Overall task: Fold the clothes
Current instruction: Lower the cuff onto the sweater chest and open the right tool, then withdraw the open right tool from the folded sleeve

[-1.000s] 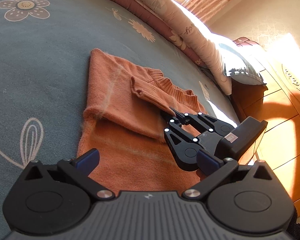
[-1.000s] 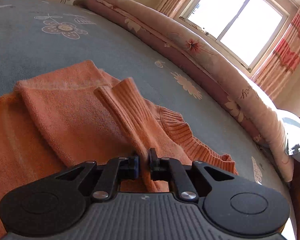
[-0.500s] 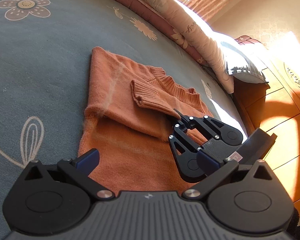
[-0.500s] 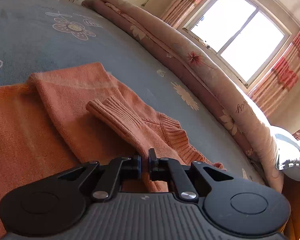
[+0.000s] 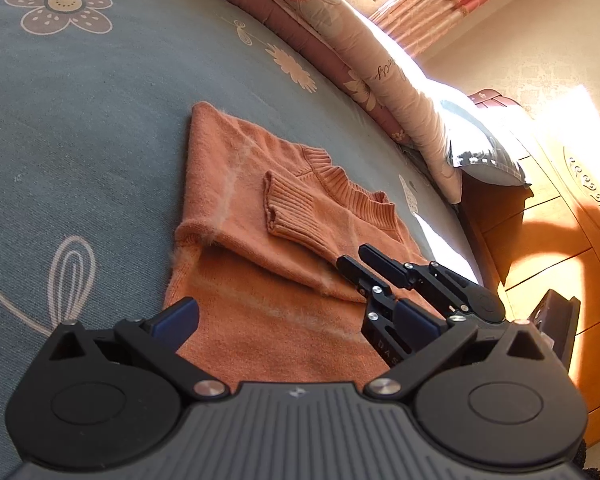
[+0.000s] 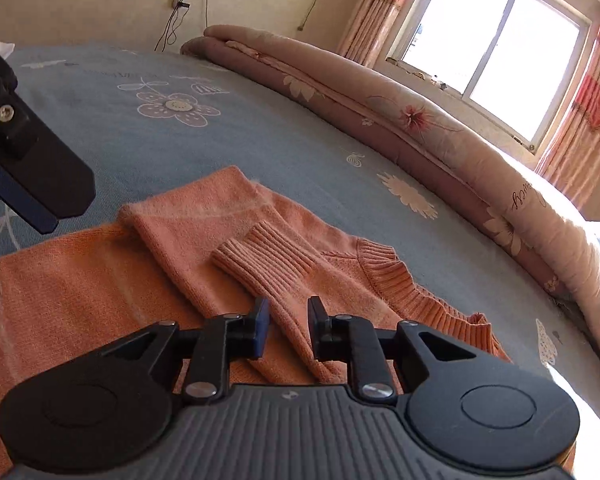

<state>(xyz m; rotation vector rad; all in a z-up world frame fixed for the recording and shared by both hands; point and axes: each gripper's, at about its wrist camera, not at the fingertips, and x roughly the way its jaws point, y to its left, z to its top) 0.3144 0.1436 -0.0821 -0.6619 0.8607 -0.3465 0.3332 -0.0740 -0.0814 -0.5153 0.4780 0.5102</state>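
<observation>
Though the script on the quilt (image 6: 521, 194) is likely unreadable, right gripper (image 6: 286, 326) jaws are opening off the previously pinched sleeve (image 6: 268, 260); left gripper (image 5: 296, 320) wide open, empty.

left wrist view: low and close over the bed (image 5: 80, 120), angled down past its own gripper (image 5: 296, 324), facing the wardrobe (image 5: 560, 240) at right. right wrist view: equally low, facing the window (image 6: 488, 44) at upper right. shared: orange sweater (image 5: 252, 216), rolled quilt (image 6: 380, 100); each view catches the other gripper.
</observation>
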